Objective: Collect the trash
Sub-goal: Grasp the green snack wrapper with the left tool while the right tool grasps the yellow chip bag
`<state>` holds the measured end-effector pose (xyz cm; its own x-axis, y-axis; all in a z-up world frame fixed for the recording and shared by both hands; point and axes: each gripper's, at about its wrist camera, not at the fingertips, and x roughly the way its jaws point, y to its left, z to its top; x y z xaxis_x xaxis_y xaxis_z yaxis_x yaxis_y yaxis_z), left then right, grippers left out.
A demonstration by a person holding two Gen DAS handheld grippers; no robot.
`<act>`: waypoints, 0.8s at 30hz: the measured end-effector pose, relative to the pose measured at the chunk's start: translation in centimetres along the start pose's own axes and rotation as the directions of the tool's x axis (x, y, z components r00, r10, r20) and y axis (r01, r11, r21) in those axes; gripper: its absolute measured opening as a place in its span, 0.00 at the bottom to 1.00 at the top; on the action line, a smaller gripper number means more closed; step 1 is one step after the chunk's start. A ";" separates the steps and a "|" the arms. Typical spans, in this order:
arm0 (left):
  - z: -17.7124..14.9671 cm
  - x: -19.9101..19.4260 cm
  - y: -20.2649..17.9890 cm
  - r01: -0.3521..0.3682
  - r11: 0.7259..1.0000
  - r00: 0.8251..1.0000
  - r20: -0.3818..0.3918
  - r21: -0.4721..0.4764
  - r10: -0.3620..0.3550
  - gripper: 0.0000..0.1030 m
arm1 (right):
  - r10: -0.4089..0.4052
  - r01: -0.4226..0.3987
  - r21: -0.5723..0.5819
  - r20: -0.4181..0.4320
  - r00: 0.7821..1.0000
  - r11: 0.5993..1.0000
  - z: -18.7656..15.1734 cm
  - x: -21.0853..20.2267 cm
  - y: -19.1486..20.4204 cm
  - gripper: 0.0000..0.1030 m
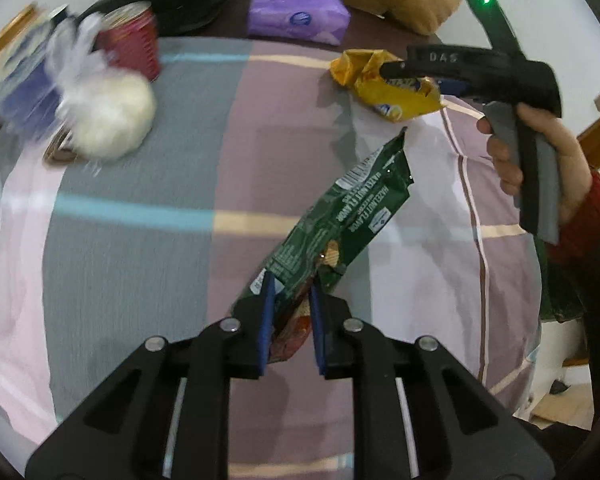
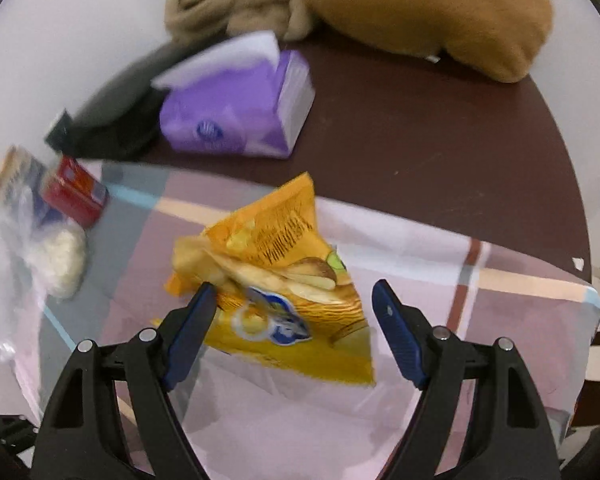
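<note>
Left gripper (image 1: 291,300) fingers clamped on my green wrapper (image 1: 340,220), right gripper (image 2: 294,304) fingers spread apart around the yellow chip bag (image 2: 284,292).

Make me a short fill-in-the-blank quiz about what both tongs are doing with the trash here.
1. The left tongs are shut on a ____ snack wrapper.
2. The right tongs are open around a ____ chip bag.
3. The tissue pack behind the chip bag is ____.
4. The red can stands beside a ____ bag of rice.

Missing words: green; yellow; purple; clear
</note>
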<state>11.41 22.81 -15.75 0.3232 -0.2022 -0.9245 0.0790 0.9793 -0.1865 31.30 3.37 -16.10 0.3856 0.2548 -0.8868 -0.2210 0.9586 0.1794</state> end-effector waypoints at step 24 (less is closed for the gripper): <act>-1.9 0.4 -6.9 0.009 0.995 1.000 -0.027 0.097 -0.006 0.22 | 0.068 -0.070 0.063 0.032 0.997 0.996 -22.9 -15.5 -5.1 0.07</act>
<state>9.21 16.00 -15.47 0.2972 -0.2080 -0.9319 0.1727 0.9716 -0.1618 5.96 -8.41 -12.97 0.3977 0.3235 -0.8586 -0.1904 0.9445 0.2677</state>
